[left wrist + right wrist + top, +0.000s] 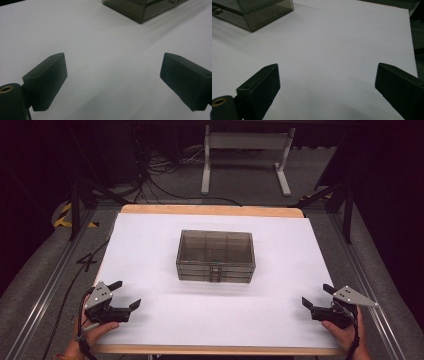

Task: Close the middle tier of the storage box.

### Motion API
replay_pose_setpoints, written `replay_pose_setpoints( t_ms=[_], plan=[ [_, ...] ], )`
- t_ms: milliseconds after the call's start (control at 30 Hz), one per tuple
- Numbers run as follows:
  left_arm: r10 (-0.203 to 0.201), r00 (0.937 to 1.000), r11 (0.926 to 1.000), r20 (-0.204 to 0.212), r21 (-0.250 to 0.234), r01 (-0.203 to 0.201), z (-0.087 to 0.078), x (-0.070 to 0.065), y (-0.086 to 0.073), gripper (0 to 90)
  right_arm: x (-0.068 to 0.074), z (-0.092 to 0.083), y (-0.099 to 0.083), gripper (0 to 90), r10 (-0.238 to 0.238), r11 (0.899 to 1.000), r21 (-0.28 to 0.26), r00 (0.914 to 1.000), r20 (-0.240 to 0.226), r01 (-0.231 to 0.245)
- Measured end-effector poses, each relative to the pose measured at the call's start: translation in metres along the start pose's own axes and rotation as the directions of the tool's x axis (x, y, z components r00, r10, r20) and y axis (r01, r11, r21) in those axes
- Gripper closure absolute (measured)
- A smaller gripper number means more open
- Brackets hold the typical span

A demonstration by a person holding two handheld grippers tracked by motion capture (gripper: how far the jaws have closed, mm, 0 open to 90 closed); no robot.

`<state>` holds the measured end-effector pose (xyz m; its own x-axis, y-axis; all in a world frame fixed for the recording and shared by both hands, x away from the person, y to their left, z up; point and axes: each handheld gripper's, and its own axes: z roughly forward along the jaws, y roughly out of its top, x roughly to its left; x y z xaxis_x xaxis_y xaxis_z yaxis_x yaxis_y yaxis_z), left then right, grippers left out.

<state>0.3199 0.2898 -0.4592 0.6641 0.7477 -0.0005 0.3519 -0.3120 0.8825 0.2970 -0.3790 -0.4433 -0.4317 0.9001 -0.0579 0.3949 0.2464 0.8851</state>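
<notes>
We see a smoky transparent drawer box (215, 256) standing at the middle of the white table (150, 245), well apart from every edge. Our left gripper (126, 295) rests near the front left corner, fingers (47, 81) spread wide on nothing. Our right gripper (316, 295) sits near the front right edge, its fingers (260, 88) likewise wide and empty. Bare white surface lies between both grippers and the box.

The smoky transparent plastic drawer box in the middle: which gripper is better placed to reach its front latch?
Neither clearly. The drawer box sits centred; the left gripper and right gripper are both open, empty, about equally far away. The latch faces the person, slightly left of centre, so perhaps left.
</notes>
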Motion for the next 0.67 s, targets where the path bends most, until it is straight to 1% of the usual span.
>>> replay_pose_setpoints(
  t_ms=[233, 300, 367, 400, 500, 667],
  plan=[
    [0.000, 1.0000, 1.0000, -0.006, 0.001, 0.000, -0.0001, 0.0009, 0.0002, 7.8, -0.0001, 0.0001, 0.0002, 6.6, 0.000, 1.000, 0.003, 1.0000, 0.001, 0.000],
    [-0.001, 1.0000, 1.0000, -0.007, 0.003, 0.001, -0.0002, 0.0009, 0.0002, 7.8, -0.0002, 0.0004, 0.0001, 6.5, -0.001, 1.000, 0.002, 1.0000, -0.005, 0.001],
    [-0.002, 1.0000, 1.0000, -0.006, 0.003, 0.002, -0.0002, 0.0010, 0.0002, 7.8, -0.0001, 0.0001, 0.0002, 6.5, 0.000, 1.000, 0.003, 1.0000, 0.001, 0.000],
    [-0.010, 0.9999, 1.0000, -0.005, -0.001, 0.010, 0.0000, 0.0009, 0.0000, 7.8, -0.0001, 0.0001, 0.0002, 6.4, 0.000, 1.000, 0.003, 1.0000, 0.000, 0.000],
    [-0.016, 0.9999, 0.9999, -0.005, -0.002, 0.016, 0.0000, 0.0016, 0.0000, 7.8, 0.0002, 0.0006, 0.0002, 6.1, -0.002, 1.000, 0.004, 1.0000, -0.004, 0.002],
    [-0.019, 0.9998, 0.9998, -0.011, -0.002, 0.019, 0.0000, 0.0016, 0.0001, 7.5, -0.0003, 0.0005, 0.0003, 5.1, 0.006, 1.000, 0.008, 0.9999, 0.010, -0.006]
  ],
)
